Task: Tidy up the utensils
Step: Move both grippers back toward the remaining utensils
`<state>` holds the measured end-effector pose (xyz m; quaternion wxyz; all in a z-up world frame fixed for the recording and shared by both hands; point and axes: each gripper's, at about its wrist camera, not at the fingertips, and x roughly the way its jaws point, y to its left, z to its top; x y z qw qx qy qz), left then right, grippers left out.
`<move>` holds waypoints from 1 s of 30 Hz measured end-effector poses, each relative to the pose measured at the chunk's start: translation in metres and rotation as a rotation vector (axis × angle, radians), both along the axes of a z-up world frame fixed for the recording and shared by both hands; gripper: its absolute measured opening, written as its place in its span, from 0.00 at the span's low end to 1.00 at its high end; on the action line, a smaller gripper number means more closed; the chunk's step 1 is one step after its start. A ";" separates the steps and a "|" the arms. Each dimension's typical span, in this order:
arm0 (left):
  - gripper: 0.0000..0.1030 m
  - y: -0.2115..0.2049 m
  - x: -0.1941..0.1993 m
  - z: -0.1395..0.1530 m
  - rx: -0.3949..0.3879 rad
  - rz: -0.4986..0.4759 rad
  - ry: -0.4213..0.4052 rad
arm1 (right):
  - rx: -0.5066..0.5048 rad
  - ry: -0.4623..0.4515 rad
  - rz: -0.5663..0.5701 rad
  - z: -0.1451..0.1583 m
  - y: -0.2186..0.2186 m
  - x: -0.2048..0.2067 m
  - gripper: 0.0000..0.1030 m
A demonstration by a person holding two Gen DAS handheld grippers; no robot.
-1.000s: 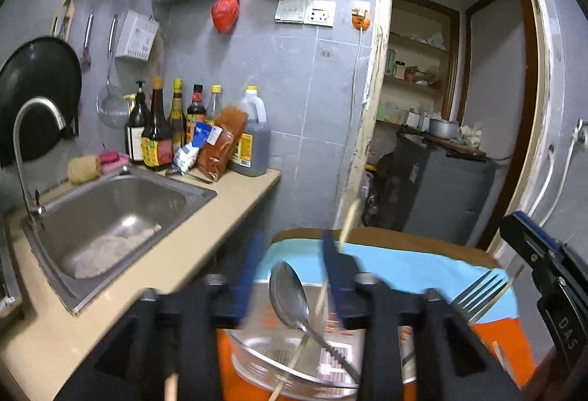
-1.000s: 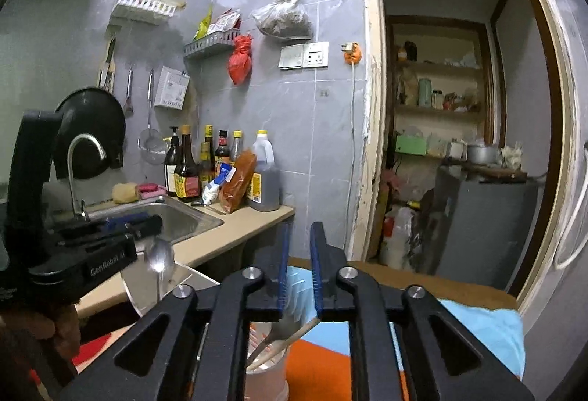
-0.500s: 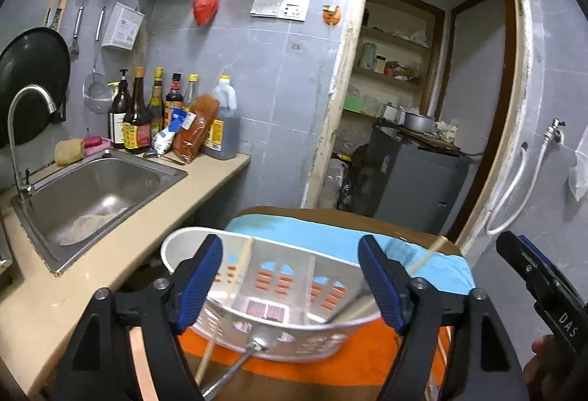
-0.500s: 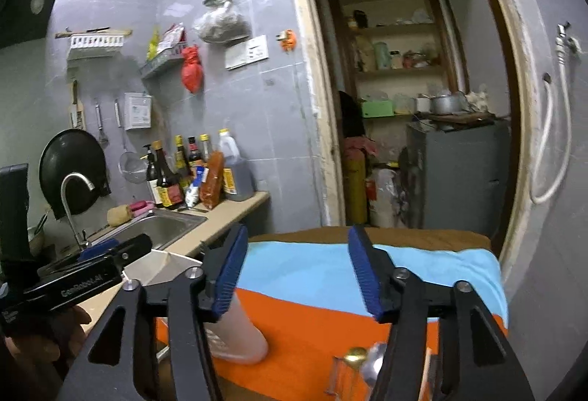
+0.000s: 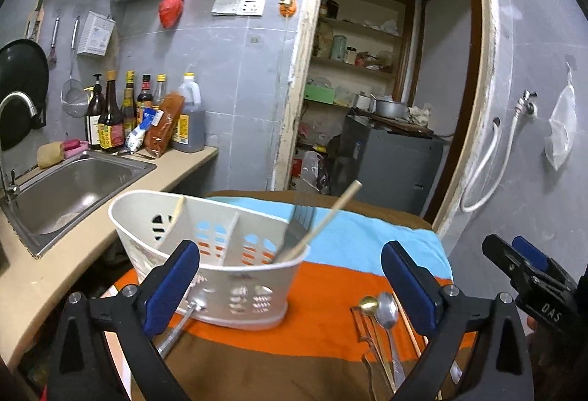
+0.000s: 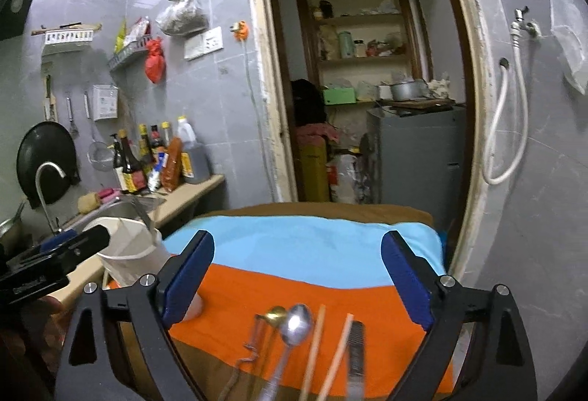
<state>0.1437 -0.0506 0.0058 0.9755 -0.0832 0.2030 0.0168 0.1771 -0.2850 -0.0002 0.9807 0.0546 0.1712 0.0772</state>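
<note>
A white plastic utensil caddy (image 5: 205, 254) stands on the striped cloth (image 5: 330, 290); it also shows in the right wrist view (image 6: 128, 254). A fork (image 5: 297, 228) and a chopstick (image 5: 327, 217) lean in its right compartment, another chopstick (image 5: 176, 213) in its left. A spoon (image 5: 183, 320) lies at its front. My left gripper (image 5: 290, 279) is open and empty just before the caddy. My right gripper (image 6: 294, 276) is open and empty above loose utensils: a gold spoon (image 6: 275, 314), a silver spoon (image 6: 294, 323), two chopsticks (image 6: 316, 346) and a comb-like piece (image 6: 356, 349).
A steel sink (image 5: 66, 188) and counter with several sauce bottles (image 5: 110, 118) lie to the left. A doorway (image 5: 367, 88) opens behind the table onto a grey cabinet (image 5: 389, 162). A white hose (image 5: 485, 162) hangs on the right wall.
Both grippers were shut on utensils over the caddy, then opened and drew back. The spoon and fork have left the jaws. The right gripper has swung right over the loose utensils.
</note>
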 end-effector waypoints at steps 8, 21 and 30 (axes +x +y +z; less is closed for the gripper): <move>0.97 -0.033 0.001 -0.024 -0.005 -0.073 0.082 | -0.019 0.093 -0.049 -0.025 -0.039 0.007 0.91; 0.92 -0.067 0.051 -0.082 -0.002 -0.163 0.329 | 0.023 0.320 -0.041 -0.092 -0.080 0.045 0.86; 0.61 -0.080 0.085 -0.119 0.000 -0.228 0.524 | 0.022 0.490 0.080 -0.135 -0.068 0.072 0.51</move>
